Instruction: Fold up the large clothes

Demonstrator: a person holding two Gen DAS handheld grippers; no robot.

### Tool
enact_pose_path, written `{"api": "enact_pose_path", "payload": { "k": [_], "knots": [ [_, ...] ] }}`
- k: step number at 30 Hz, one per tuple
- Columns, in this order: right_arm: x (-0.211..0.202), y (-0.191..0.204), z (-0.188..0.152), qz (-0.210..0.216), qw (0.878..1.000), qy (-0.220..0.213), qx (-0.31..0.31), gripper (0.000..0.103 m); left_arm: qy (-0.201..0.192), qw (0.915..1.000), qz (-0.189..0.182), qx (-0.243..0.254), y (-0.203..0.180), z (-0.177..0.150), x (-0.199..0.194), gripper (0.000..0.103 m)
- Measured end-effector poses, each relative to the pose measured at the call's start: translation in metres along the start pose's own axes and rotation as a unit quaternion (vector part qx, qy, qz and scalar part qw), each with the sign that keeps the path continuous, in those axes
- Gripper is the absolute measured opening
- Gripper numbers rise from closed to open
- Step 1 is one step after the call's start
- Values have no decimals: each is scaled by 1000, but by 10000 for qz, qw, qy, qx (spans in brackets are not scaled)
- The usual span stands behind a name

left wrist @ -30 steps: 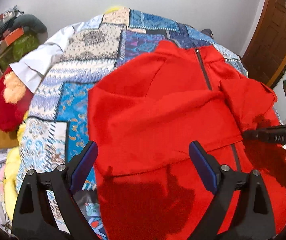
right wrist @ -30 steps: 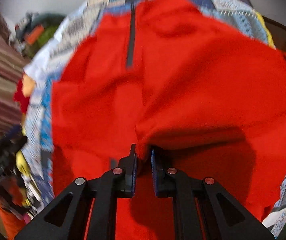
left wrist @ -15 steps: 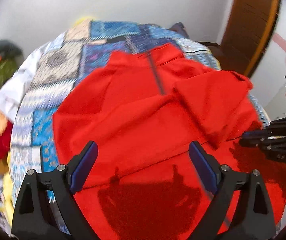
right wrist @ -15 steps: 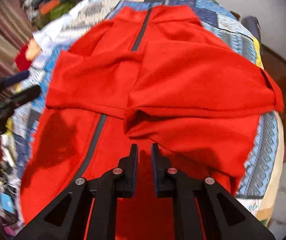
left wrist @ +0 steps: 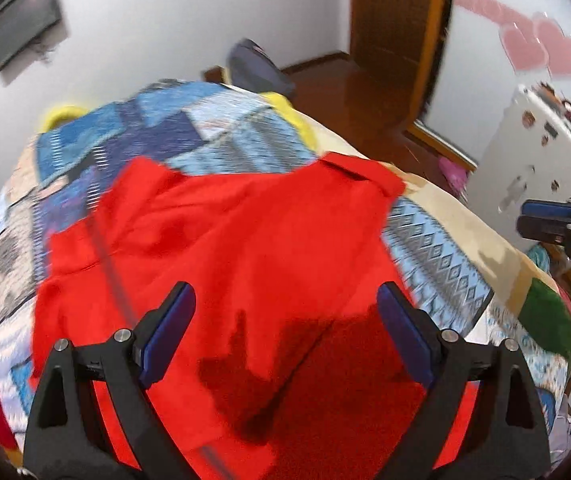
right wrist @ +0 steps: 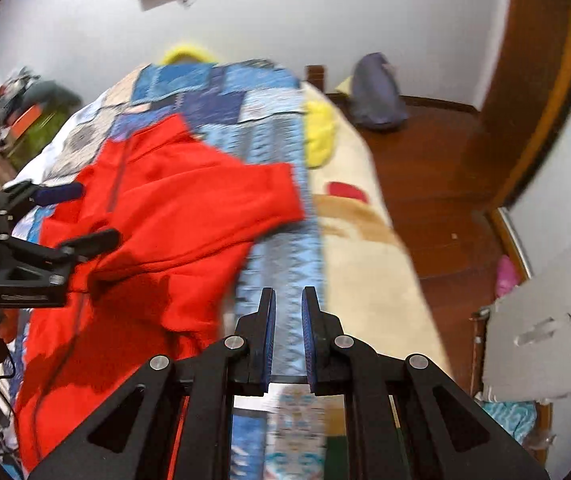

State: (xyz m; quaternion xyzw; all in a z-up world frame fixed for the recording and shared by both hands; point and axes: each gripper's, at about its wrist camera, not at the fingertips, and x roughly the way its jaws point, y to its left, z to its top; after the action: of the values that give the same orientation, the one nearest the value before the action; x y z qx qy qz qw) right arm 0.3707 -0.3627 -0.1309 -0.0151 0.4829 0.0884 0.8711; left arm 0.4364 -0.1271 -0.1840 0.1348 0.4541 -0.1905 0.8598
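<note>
Our red jacket (left wrist: 245, 264) lies spread on the bed, over the patchwork quilt (left wrist: 221, 136), with its dark zip (right wrist: 115, 184) running up toward the collar at the far end. One sleeve (right wrist: 253, 192) is laid across the body, its cuff reaching toward the quilt's right side.

Our left tool (left wrist: 285, 332) hangs over the lower part of the jacket with its fingers spread wide and nothing between them. Our right tool (right wrist: 288, 336) sits off the cloth, above the bare quilt just beside the jacket's right edge; its fingers are close together with a narrow gap, and they grip nothing.

We judge the fold to be partly made, with the lower half and hem left to bring up. To do that well, we would take the hem at two corners, one tool at each, well apart so the cloth stays taut between them. Each tool should close on both layers of fabric, not only the top one. Then we would lift only as high as needed, carry the hem toward the collar, and lay it down squarely with the zip as our centre line. The thick cloth may slump or drag the tucked sleeve loose, so slow, even movement seems wise.
</note>
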Motion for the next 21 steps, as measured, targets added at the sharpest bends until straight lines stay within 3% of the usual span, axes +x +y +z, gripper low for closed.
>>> {"api": "enact_pose_path", "payload": {
  "k": [6,12,15,17,19,21],
  "knots": [
    [11,-43,-11,95,9987,86,503,9,400,9989,-118,216,-37,25,61,91],
    [28,-59,-26,248,9960,224,828,9,521,9978,-86,398,-58,45,95,70],
    [37,-63,-31,302,9948,336,914,9,444,9980,54,435,-63,55,102,46],
    [40,-62,-34,332,9945,376,915,9,390,9981,65,464,-62,60,102,19],
    [43,-60,-35,319,9949,396,872,9,277,9985,186,426,-58,64,96,8],
    [45,-57,-34,299,9953,424,817,9,9,9994,186,296,-48,66,76,7]
  ]
}}
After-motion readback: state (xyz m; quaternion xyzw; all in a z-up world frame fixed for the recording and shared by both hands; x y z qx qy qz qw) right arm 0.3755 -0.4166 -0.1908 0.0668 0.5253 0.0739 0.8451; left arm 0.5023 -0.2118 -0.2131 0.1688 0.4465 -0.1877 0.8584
